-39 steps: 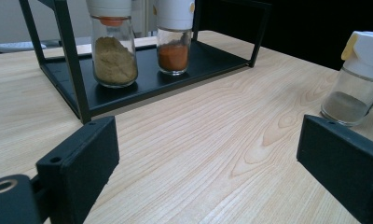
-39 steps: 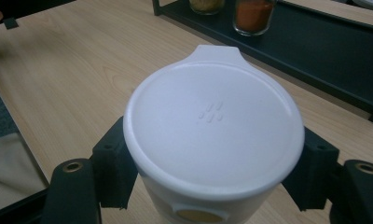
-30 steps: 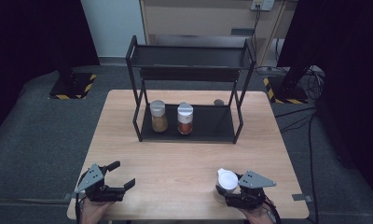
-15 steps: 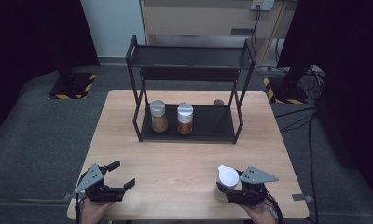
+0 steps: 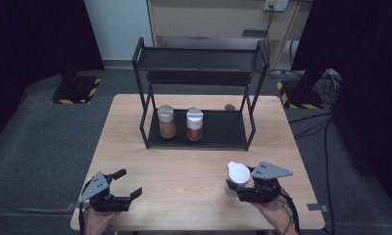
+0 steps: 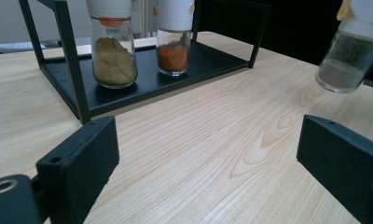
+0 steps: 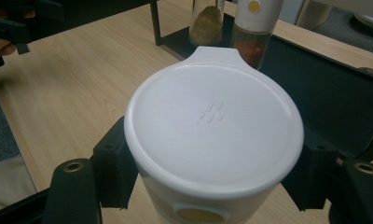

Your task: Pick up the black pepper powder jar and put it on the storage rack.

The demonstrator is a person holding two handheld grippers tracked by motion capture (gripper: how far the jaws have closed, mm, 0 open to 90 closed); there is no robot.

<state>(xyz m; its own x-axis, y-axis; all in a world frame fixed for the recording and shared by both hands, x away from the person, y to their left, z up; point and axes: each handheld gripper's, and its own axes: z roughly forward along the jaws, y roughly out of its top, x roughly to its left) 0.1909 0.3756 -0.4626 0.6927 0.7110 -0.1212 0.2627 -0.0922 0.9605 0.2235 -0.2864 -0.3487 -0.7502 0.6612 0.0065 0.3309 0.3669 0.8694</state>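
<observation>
The white-capped spice jar [image 5: 237,177] sits clamped between the jaws of the right gripper [image 5: 244,191], lifted clear of the table [image 5: 194,166] at its near right — the left gripper view shows it hanging tilted above the wood. The left gripper [image 5: 121,184] rests at the near left, jaws apart around nothing. Farther off, two jars [image 5: 166,122] [image 5: 194,124] stand side by side on the black rack's [image 5: 199,58] lower shelf.

Place: a lab or recording studio, staged rather than lived in.
Floor: grey carpet [image 5: 42,147] all round one bare wooden table [image 5: 135,147].
Surround: black curtains [image 5: 32,34] hang far left and far right.
Stands: bases with yellow-black hazard tape [image 5: 75,94] sit at both far corners.
Wiring: cables [image 5: 326,127] trail over the floor at right, below a wall socket [image 5: 275,5].
</observation>
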